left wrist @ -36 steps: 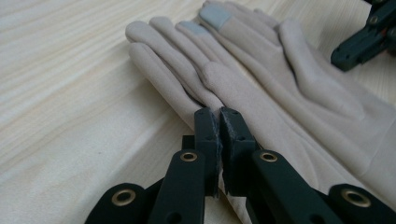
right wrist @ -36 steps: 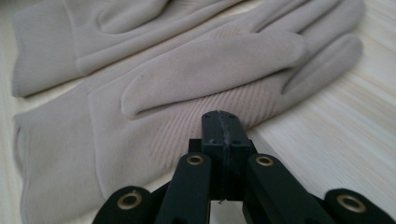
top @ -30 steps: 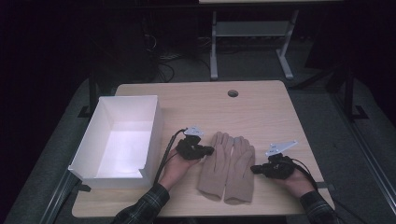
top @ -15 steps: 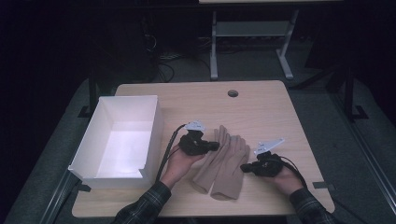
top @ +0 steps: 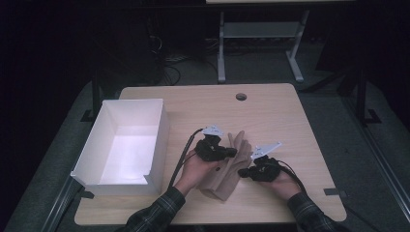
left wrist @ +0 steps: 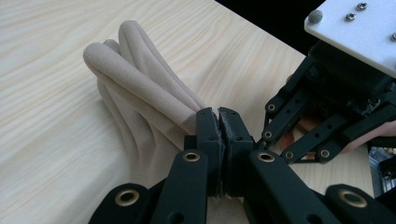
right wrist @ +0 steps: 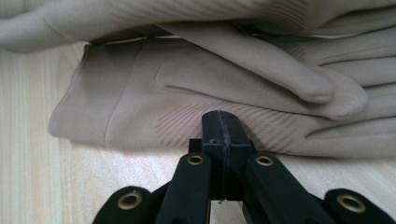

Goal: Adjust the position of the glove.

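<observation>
High view: gloves (top: 231, 166) now bunched narrower, both grippers' fingers clamped on them.

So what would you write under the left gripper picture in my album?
Left gripper pinches beige gloves on a wooden table.

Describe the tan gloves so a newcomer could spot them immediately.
On the light wooden table, right of the open white box, lies the pair of beige fabric gloves, between the two black grippers. They are the only soft cloth item there.
</observation>
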`<state>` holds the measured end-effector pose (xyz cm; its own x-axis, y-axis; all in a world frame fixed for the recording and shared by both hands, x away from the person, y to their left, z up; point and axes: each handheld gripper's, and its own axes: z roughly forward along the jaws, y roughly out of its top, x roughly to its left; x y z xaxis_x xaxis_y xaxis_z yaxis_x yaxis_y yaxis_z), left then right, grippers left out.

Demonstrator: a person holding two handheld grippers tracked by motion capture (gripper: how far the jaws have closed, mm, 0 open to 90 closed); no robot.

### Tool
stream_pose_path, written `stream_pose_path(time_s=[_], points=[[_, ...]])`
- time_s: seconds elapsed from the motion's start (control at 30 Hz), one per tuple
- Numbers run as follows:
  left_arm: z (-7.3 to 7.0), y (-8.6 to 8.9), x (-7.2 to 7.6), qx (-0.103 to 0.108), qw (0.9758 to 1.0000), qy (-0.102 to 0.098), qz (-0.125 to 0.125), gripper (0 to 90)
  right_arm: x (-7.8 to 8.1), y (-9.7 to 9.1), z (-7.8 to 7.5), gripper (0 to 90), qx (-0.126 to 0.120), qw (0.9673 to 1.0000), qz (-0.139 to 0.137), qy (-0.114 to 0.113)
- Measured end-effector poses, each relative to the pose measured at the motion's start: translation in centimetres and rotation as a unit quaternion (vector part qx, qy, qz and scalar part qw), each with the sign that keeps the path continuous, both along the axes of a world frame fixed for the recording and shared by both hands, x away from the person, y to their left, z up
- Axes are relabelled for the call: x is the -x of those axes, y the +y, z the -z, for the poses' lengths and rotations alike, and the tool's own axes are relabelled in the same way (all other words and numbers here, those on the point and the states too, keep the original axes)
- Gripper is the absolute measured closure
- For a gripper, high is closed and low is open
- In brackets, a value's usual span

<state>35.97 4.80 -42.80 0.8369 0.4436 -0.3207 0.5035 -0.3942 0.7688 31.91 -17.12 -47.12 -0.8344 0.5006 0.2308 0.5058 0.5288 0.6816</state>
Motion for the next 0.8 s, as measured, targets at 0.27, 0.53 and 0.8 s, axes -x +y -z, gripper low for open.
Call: stream_pose_path(time_s=[0.27,0.53,0.8], points=[[1.4,-1.9,0.4,-0.014,0.9995,0.01,0.027,87.4,0.2,0.0,0.0,89.9,0.003,1.0,0.003,0.001],[0.8,-1.5,0.6,-0.001,0.9994,0.008,0.035,83.1,0.4,-2.1,-0.8,85.2,0.004,0.9998,0.017,-0.012],[2.2,-2.7,2.3,-0.031,0.9977,0.017,0.057,89.4,-0.4,-7.4,-1.6,58.4,0.014,0.9908,0.126,-0.048]])
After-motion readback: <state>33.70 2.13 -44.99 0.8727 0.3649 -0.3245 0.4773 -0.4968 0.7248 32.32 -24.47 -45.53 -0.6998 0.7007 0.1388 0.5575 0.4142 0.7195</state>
